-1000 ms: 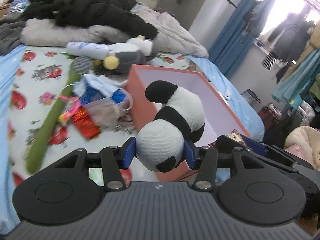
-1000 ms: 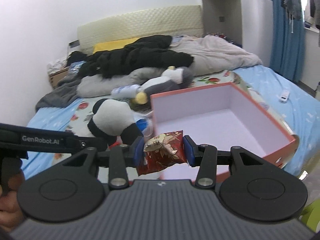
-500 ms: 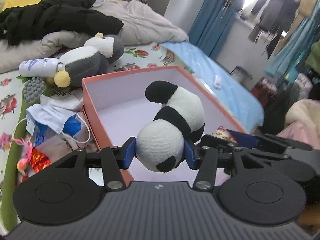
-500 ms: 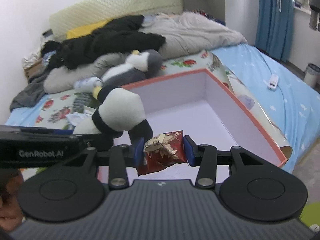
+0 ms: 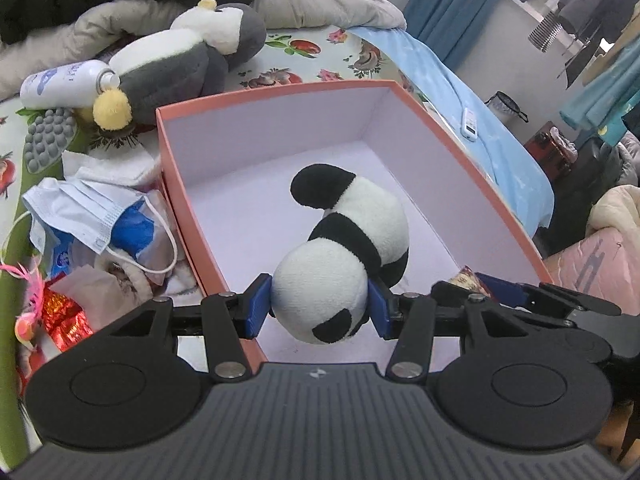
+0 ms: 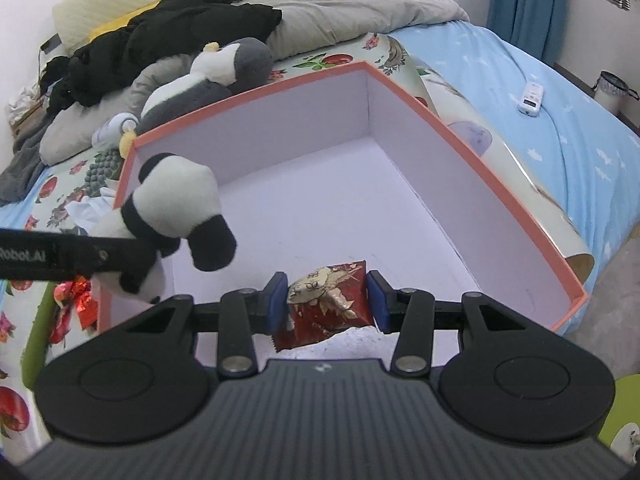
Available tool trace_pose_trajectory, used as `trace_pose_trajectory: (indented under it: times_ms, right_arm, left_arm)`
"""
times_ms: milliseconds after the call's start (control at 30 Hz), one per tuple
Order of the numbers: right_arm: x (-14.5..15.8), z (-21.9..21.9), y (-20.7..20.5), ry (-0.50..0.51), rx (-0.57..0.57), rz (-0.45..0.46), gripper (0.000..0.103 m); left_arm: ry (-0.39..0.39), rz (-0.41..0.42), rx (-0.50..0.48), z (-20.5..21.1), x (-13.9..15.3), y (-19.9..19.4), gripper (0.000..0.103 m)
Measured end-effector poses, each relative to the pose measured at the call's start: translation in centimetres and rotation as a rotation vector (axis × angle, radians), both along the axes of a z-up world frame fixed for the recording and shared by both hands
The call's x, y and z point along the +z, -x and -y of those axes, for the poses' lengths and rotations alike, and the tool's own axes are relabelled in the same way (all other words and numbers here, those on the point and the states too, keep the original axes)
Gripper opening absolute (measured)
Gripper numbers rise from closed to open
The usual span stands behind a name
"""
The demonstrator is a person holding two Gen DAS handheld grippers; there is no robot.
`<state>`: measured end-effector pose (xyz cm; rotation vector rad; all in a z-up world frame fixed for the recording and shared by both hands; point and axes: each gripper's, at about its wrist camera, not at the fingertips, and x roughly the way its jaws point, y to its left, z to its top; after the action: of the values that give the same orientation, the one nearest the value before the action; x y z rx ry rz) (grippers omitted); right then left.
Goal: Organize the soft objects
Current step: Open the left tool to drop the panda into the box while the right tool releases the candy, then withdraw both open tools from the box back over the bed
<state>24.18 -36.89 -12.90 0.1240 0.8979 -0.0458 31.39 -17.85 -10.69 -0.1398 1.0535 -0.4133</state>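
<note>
My left gripper [image 5: 319,306] is shut on a black-and-white panda plush [image 5: 344,256], held by its head above the near left part of an orange box [image 5: 176,184] with a pale lilac inside. The same panda plush [image 6: 172,216] shows at the left of the right wrist view, over the box's left wall. A red and gold snack packet [image 6: 326,304] is pinched between the blue pads of my right gripper [image 6: 327,302], above the near floor of the orange box [image 6: 440,120]. Nothing lies on the box floor.
A grey and white penguin plush [image 5: 172,64] and a white bottle [image 5: 64,84] lie behind the box on the fruit-print sheet. A face mask [image 5: 80,216], tissue packs and red wrappers [image 5: 64,316] are heaped left of it. A white remote [image 6: 530,98] rests on the blue sheet at the right.
Both grippers have moved forward and down over the box, still holding the panda and the packet. The box now fills the middle of both views.
</note>
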Motion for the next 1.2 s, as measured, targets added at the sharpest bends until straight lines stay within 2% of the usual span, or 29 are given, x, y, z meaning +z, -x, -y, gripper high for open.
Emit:
trace_pose_trajectory:
  times_ms: [100,133,200,233,500,767,933,1067,1200]
  right_arm:
    - [0.0,0.3,0.2,-0.022,0.006,0.003,0.05]
    - [0.0,0.4,0.2,-0.03,0.009,0.003,0.051]
    - [-0.1,0.6,0.2,-0.028,0.005,0.007,0.064]
    - [-0.1,0.6,0.5,-0.021,-0.003,0.014,0.065]
    - [0.6,-0.2,2.7,-0.02,0.004,0.068,0.065]
    - [2.9,-2.7,6.7,-0.021,0.037,0.179,0.065]
    - [3.5,-4.2,9.2,-0.035,0.046,0.218,0.065]
    - [4.1,-4.9,10.7,-0.04,0.066,0.234,0.065]
    - [5.2,-5.2,12.0,-0.035,0.069,0.259,0.065]
  left_arm:
    - [-0.012,0.021,-0.008,0.1,0.3,0.0,0.061]
    - [-0.024,0.034,-0.008,0.1,0.5,0.1,0.068]
    - [-0.046,0.065,-0.018,0.2,1.0,0.4,0.071]
    - [-0.045,0.082,-0.015,0.1,1.2,0.6,0.071]
    - [-0.026,0.118,-0.02,-1.1,2.0,2.4,0.071]
    - [-0.02,0.227,-0.047,-2.5,4.1,7.4,0.072]
    - [-0.027,0.288,-0.053,-3.3,5.5,10.6,0.072]
    - [0.007,0.284,-0.068,-4.2,6.4,12.3,0.072]
    - [0.0,0.314,-0.08,-4.5,7.3,14.4,0.072]
